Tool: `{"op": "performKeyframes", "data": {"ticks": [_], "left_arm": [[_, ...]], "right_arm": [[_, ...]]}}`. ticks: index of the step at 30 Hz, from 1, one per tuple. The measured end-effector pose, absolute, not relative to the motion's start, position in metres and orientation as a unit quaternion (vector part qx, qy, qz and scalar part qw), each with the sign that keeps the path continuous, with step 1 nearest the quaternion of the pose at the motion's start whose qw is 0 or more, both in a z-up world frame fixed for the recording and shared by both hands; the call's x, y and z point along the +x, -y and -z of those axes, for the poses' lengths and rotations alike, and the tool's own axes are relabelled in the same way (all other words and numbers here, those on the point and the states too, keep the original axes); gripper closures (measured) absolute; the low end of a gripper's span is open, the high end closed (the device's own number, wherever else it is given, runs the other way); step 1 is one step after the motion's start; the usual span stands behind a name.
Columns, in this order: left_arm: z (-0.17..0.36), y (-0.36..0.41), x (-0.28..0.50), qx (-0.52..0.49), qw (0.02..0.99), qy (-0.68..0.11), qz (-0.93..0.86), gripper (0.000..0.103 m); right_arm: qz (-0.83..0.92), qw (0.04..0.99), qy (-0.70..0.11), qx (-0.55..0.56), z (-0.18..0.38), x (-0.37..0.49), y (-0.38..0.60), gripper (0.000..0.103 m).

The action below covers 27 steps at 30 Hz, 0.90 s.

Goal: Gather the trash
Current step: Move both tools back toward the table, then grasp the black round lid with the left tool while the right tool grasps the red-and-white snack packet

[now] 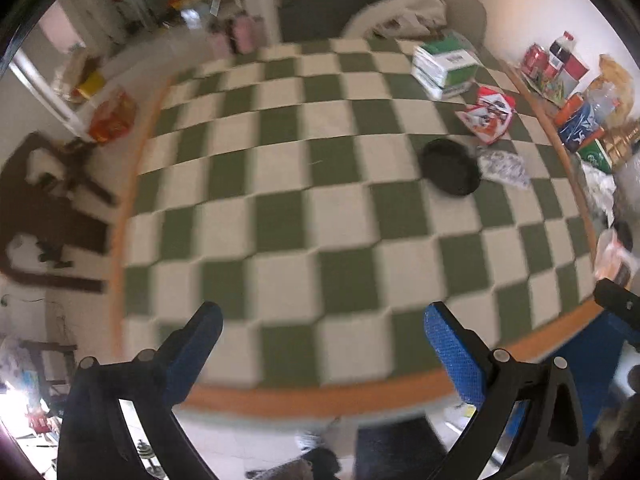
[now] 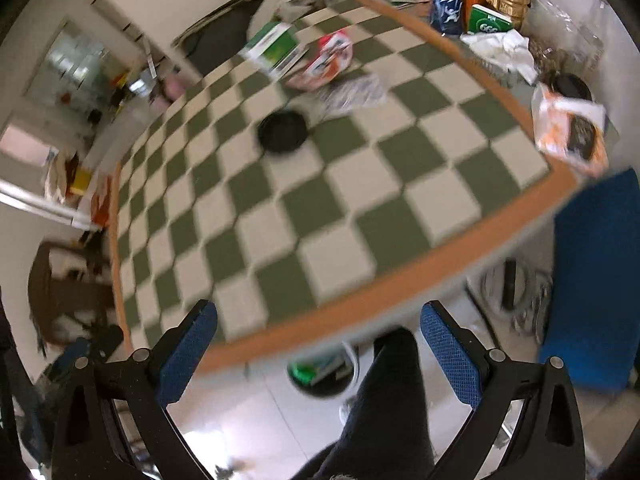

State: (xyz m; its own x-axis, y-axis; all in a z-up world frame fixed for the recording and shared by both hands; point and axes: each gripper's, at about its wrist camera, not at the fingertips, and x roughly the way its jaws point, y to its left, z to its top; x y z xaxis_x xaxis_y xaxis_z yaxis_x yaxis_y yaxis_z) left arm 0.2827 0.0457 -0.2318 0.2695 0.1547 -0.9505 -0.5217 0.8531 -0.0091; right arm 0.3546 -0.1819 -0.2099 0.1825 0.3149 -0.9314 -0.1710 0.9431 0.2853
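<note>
Both claws gape wide and empty over the checkered table (image 1: 280, 200): left claw (image 1: 322, 338), right claw (image 2: 318, 334), black bowl (image 1: 450, 168) at two o'clock.

Green-and-cream checkered tabletop (image 1: 280, 184), orange edge; black bowl (image 1: 450, 172); blue fingers (image 1: 452, 354).

Both wrist cameras look steeply down from high above the green-and-cream checkered, orange-edged table (image 1: 304, 184) (image 2: 320, 208), sharing its round black dish (image 1: 450, 172) (image 2: 283, 132).
</note>
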Motion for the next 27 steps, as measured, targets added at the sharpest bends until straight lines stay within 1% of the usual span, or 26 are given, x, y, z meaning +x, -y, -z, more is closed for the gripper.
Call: {"op": "performKeyframes", "data": {"ticks": [2, 6, 8, 11, 17, 19, 21, 27], "left_arm": [[0.252, -0.044, 0.34, -0.178, 0.765, -0.587, -0.193, 0.0], [0.288, -0.042, 0.424, -0.212, 0.737, -0.624, -0.15, 0.0], [0.307, -0.04, 0.46, -0.223, 0.72, -0.642, -0.139, 0.0], [0.329, -0.036, 0.494, -0.232, 0.702, -0.661, -0.129, 0.0], [0.36, -0.025, 0.521, -0.203, 0.674, -0.696, -0.143, 0.001], [0.361, -0.027, 0.521, -0.198, 0.674, -0.694, -0.157, 0.012], [0.357, -0.034, 0.518, -0.2, 0.681, -0.683, -0.17, 0.015], [0.346, -0.076, 0.508, -0.186, 0.686, -0.663, -0.235, 0.015]], "right_arm": [[-0.148, 0.762, -0.628, 0.061, 0.222, 0.406, 0.183, 0.001], [-0.122, 0.744, -0.653, 0.065, 0.253, 0.498, 0.188, 0.001], [-0.114, 0.738, -0.663, 0.058, 0.268, 0.531, 0.189, 0.001], [-0.102, 0.729, -0.674, 0.05, 0.288, 0.568, 0.194, 0.001], [-0.088, 0.71, -0.696, 0.063, 0.318, 0.61, 0.202, 0.001], [-0.088, 0.707, -0.699, 0.064, 0.323, 0.619, 0.201, 0.001], [-0.095, 0.705, -0.7, 0.066, 0.326, 0.627, 0.197, 0.001], [-0.141, 0.709, -0.683, 0.103, 0.328, 0.665, 0.166, 0.001]]}}
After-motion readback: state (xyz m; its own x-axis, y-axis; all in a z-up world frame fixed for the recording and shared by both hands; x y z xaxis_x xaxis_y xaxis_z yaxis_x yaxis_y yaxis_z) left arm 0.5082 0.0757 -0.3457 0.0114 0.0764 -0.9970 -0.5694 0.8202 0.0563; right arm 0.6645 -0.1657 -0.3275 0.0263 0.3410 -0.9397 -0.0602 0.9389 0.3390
